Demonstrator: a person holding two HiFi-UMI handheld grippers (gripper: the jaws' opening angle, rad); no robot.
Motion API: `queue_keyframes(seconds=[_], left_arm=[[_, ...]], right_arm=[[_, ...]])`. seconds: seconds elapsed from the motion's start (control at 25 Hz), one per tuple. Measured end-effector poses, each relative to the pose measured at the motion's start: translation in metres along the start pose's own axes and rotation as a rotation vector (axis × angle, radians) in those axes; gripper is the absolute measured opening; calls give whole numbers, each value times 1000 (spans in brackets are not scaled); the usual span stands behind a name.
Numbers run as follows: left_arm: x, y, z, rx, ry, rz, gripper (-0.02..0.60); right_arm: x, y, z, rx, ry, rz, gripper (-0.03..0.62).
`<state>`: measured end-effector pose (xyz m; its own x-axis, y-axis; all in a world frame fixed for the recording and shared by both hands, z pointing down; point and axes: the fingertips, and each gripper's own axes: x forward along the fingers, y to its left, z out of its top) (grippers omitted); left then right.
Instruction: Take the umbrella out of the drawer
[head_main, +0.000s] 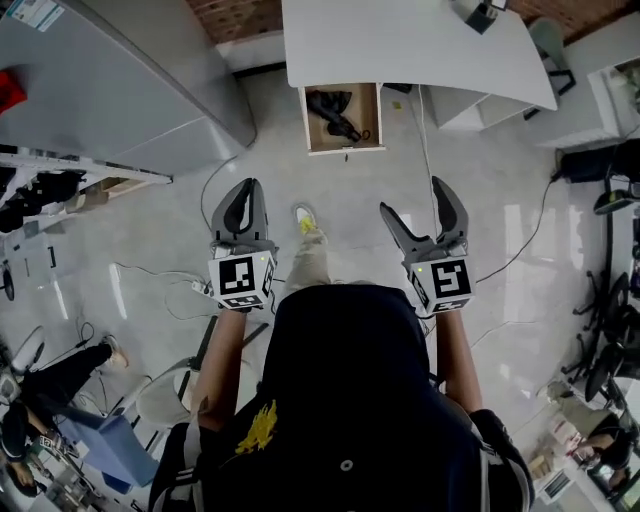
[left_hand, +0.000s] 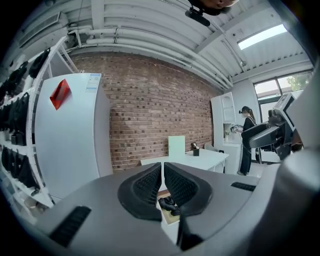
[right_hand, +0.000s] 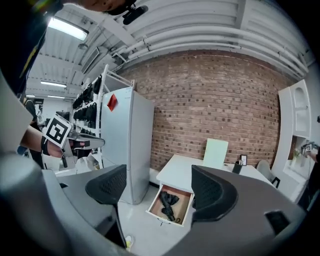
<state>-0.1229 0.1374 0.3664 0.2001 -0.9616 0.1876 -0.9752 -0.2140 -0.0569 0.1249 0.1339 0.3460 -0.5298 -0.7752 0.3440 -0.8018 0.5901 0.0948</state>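
Note:
A black folded umbrella (head_main: 335, 113) lies in the open wooden drawer (head_main: 309, 120) that juts from the white desk (head_main: 400, 40) ahead. In the head view both grippers hang over the floor well short of the drawer. My left gripper (head_main: 244, 188) is shut, its pads together with nothing between them. My right gripper (head_main: 413, 198) stands wide open and empty. In the right gripper view the drawer (right_hand: 186, 209) with the umbrella (right_hand: 167, 202) shows between the spread jaws of the right gripper (right_hand: 160, 187), far off. Below the closed left gripper (left_hand: 163, 172), the left gripper view shows a bit of the umbrella (left_hand: 170, 204).
A tall grey cabinet (head_main: 110, 80) stands left of the desk, with a rack of dark items (head_main: 40, 190) beside it. Cables (head_main: 160, 285) trail over the glossy floor. Office chairs (head_main: 610, 300) crowd the right side. The person's shoe (head_main: 305, 220) points toward the drawer.

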Motion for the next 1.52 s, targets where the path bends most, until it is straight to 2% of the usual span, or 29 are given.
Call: queue_keyframes(seconds=[0.16,0.44,0.6,0.8,1.08,1.32,1.4,1.52], left_arm=[[45,32,-21,-69,34,-5,23],[118,73,-16,-69,31,-60,23],[150,69,-9,-68,25,-118,23],[177,58,-11,-64,44,-145,22],[205,34,-13,-63,81,-136,23],[229,15,-35,-89,124,-140,23],[239,8,-46,-82,141,-147,23],[252,-4,-67,-85,181,-159,23]], right_arm=[[52,-15,7,15,69,10,399],[133,-36,30,-6,123,-22,399],[158,-50,26,25,149,-64,399],[182,-62,17,39,167,-32,399],[217,-83,-20,60,220,53,399],[273,-84,-50,63,224,127,399],[295,-85,-71,59,232,133,399],[323,-92,-123,61,298,119,399]])
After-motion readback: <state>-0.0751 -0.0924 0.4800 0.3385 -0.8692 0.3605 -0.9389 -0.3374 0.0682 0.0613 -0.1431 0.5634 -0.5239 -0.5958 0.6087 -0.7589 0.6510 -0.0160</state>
